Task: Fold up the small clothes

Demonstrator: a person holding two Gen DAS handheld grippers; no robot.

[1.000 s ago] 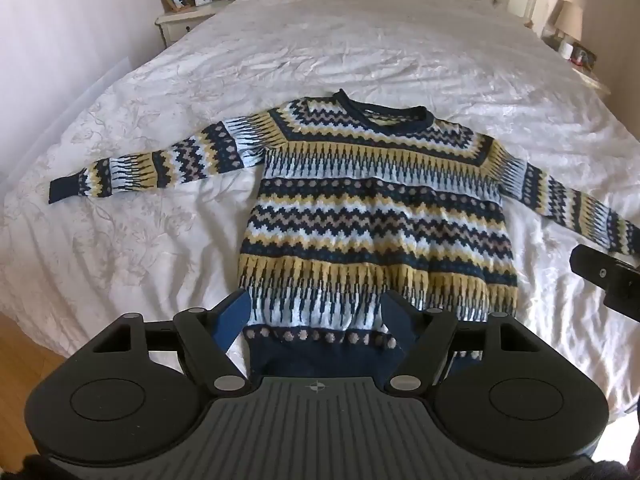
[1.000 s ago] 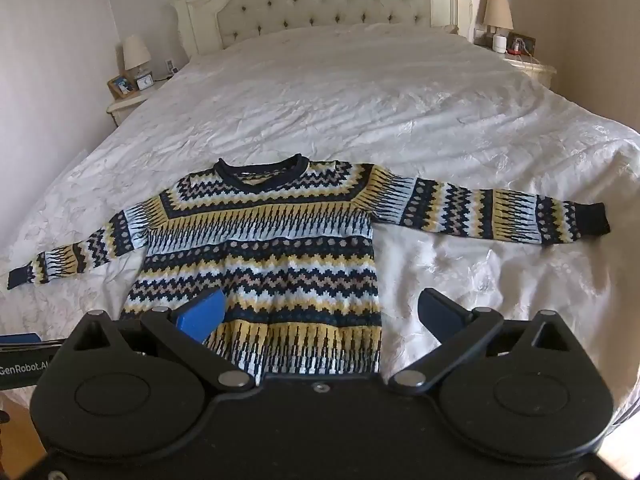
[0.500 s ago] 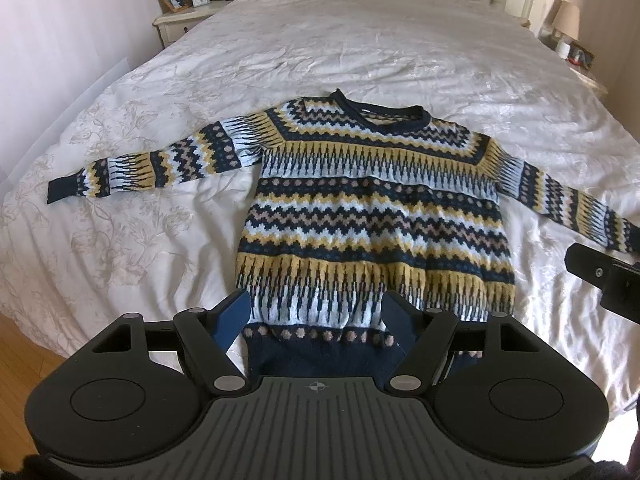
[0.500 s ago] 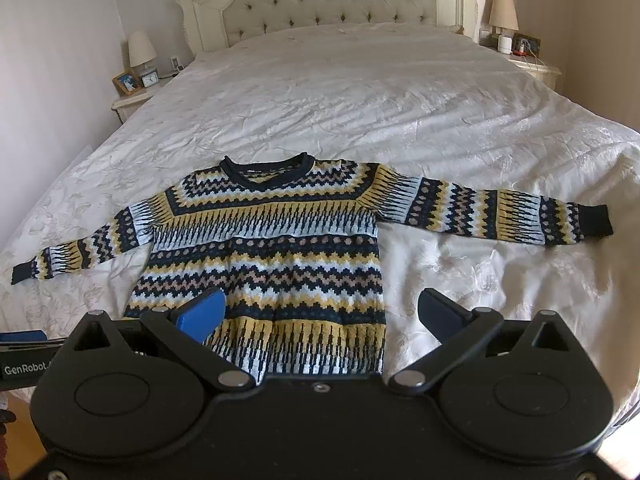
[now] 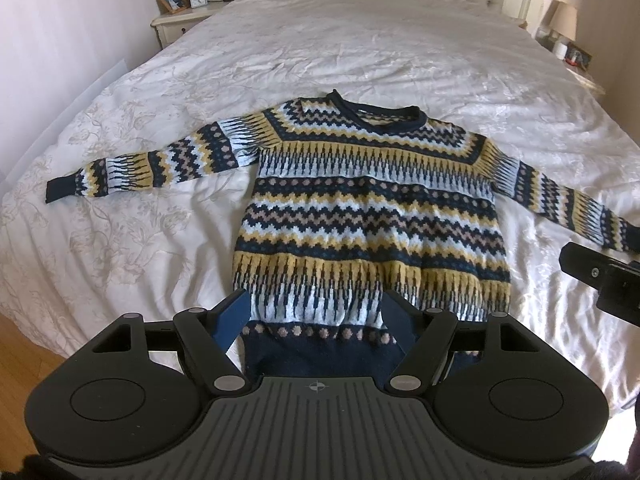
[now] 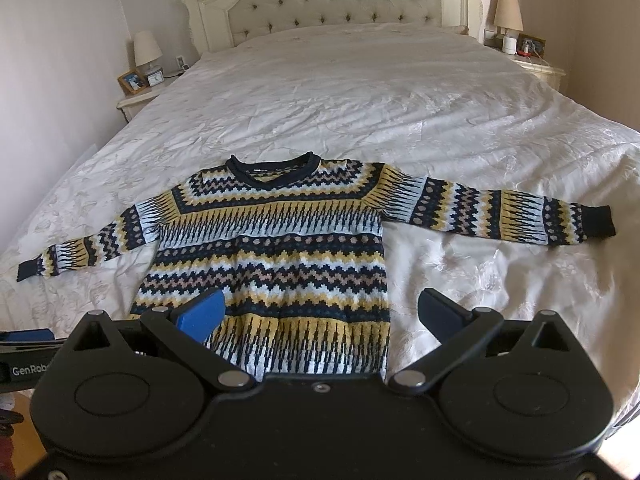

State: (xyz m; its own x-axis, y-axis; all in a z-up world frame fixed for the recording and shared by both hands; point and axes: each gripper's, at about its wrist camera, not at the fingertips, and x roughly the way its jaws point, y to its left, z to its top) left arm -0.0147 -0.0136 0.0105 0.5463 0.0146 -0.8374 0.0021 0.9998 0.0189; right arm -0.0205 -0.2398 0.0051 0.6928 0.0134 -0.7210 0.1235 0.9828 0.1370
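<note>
The left gripper (image 5: 316, 316) fills the bottom of the left wrist view, its black body spreading across the lower edge and its two linkage arms reaching up toward the centre. Its jaws stand apart, with blue pads (image 5: 232, 316) facing inward, and they grip nothing. At the right edge of that same frame a black part of the other tool juts in. The right gripper (image 6: 320, 314) occupies the bottom of the right wrist view in the same way, jaws spread wider (one blue pad (image 6: 202, 314) at lower left, a dark one at lower right). Both grippers tilt downward.
</note>
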